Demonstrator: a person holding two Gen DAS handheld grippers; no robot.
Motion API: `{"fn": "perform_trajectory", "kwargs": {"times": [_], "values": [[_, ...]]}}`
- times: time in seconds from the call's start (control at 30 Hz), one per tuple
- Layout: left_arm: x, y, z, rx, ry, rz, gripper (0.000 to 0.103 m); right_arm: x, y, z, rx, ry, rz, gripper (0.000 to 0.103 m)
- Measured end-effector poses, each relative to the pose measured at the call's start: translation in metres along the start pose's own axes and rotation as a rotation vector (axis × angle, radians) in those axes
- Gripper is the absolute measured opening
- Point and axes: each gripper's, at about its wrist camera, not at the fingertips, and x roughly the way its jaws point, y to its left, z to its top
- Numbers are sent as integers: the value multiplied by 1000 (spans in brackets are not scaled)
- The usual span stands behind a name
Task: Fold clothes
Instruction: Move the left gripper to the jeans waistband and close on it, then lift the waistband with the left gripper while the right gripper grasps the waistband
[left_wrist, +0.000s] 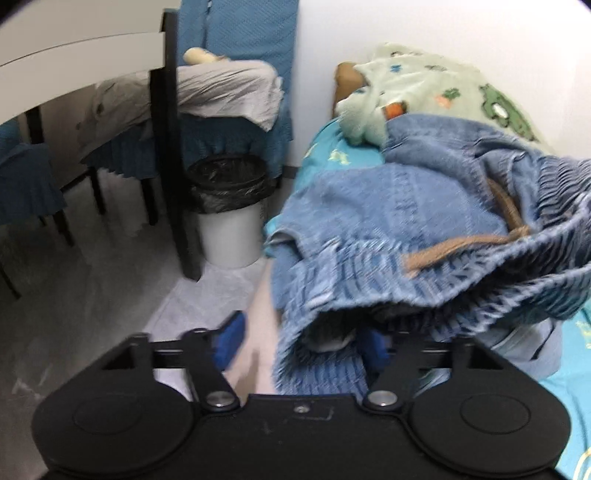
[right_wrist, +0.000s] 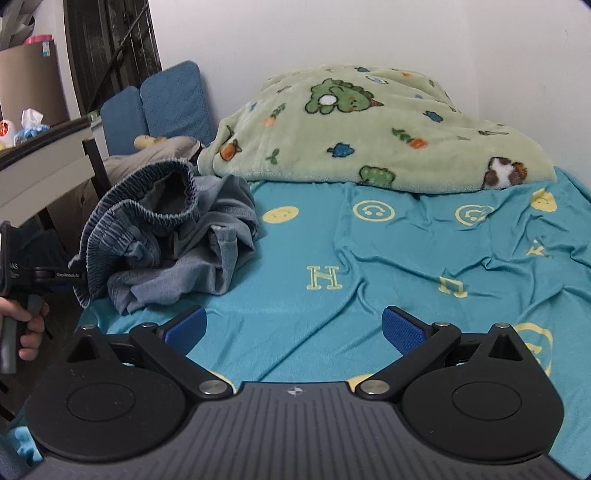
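Left claw (left_wrist: 303, 345) angled down, denim waistband (left_wrist: 424, 280) between pads

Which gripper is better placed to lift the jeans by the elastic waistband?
Left. The left gripper already has the waistband of the jeans between its fingers at the bed's edge. The right gripper hangs open over bare sheet, apart from the jeans.

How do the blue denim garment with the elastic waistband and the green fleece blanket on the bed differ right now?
The blue denim garment with the gathered elastic waistband is plain and crumpled at the bed's left edge, with the left gripper at its waistband. The pale green fleece blanket with cartoon prints is patterned, looks bulkier, and is heaped by the far wall, with no gripper near it. Both lie on the turquoise sheet with yellow smileys, unfolded.
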Motion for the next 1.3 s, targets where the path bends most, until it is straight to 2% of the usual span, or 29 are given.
{"fn": "perform_trajectory", "kwargs": {"times": [0.03, 0.13, 0.2, 0.33, 0.5, 0.7, 0.77, 0.9, 0.97, 1.17, 1.3], "values": [[-2, -5, 2, 11, -11, 8, 28, 0, 0, 1, 0, -6, -1, 103], [-14, -16, 10, 4, -29, 23, 12, -1, 3, 5, -13, -31, -6, 103], [-34, -19, 14, -13, -57, 1, 7, -5, 5, 7, -24, -53, -5, 102], [-74, -29, 27, -48, -100, -51, 7, -13, 9, 12, -43, -88, -1, 102], [-135, -62, 38, -40, -154, -104, 7, -27, 12, 19, -46, -137, 18, 102], [-197, -122, 26, 2, -187, -144, 7, -46, 0, 26, 14, -187, 51, 101], [-208, -137, 16, -18, -184, -159, 8, -49, -9, 27, 64, -185, 75, 100], [-210, -155, -10, -57, -168, -148, 8, -51, -27, 26, 154, -170, 107, 99], [-206, -156, -16, -81, -157, -147, 8, -47, -31, 23, 154, -152, 104, 99], [-200, -146, -21, -140, -162, -125, 8, -1, -33, 12, 72, -4, 74, 83], [-195, -140, -24, -161, -170, -105, 9, 32, -24, 9, -65, 21, 80, 75]]}}
